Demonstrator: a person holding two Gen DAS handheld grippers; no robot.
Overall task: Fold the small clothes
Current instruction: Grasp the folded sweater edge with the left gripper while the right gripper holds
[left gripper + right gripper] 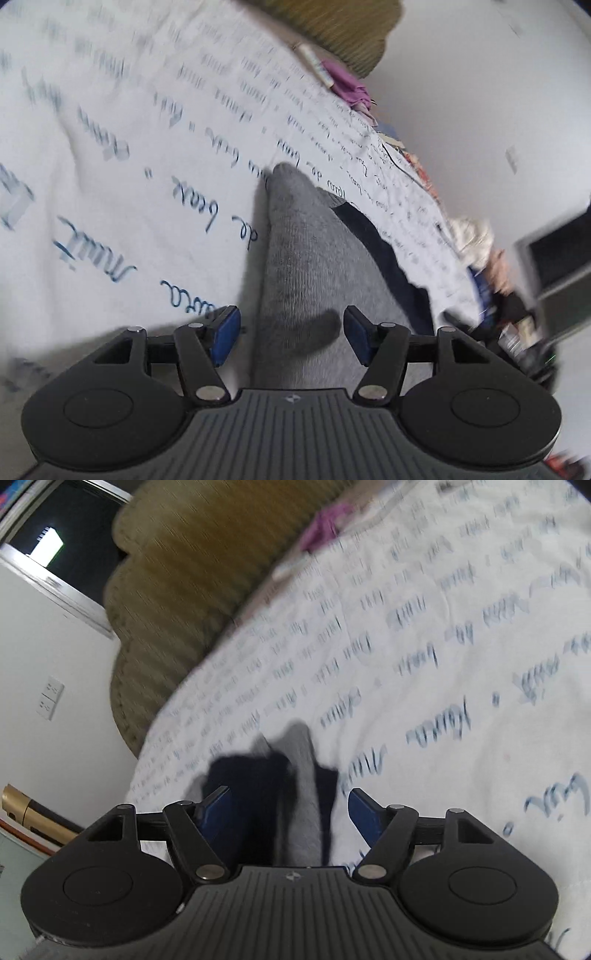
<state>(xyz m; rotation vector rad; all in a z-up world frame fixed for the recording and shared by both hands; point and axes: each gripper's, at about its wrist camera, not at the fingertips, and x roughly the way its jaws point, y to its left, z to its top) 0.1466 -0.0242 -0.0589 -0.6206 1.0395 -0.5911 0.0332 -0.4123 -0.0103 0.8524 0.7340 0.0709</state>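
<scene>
1. Sock (306,266), grey knit, lies on the printed bedsheet (129,177) over a dark garment (384,258): light, limp, stretchy.
2. Left gripper (291,338) and right gripper (290,818) both gape, straddling cloth unclamped.
3. Best pinched near one end.

Sock (295,258) lies on bedspread (129,166), running away between the left gripper's (291,336) fingers | second garment (384,258) under it, to its right | pillow (184,590) at bedspread's far edge | right gripper (290,818) straddles sock, garment beneath | clutter (347,88) along far edge
</scene>
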